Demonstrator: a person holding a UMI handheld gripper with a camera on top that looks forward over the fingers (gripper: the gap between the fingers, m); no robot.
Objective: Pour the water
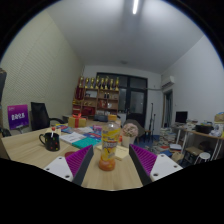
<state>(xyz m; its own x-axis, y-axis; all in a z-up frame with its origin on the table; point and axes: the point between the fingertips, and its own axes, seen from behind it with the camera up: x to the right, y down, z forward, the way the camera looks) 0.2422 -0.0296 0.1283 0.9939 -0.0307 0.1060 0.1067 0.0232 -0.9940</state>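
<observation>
A plastic bottle (109, 143) with a yellow label and orange liquid in its base stands upright on the wooden table (120, 174). It sits between the fingers of my gripper (110, 153), with a gap at either side. The gripper is open, and its purple pads (77, 160) flank the bottle's lower half without touching it. A black mug (50, 140) stands on the table to the left, beyond the left finger.
Books and papers (82, 135) clutter the table beyond the bottle. A purple sign (17, 116) and a black chair (40, 113) are at the left. A shelf of bottles (98, 95) lines the far wall. Desks (195, 135) stand at the right.
</observation>
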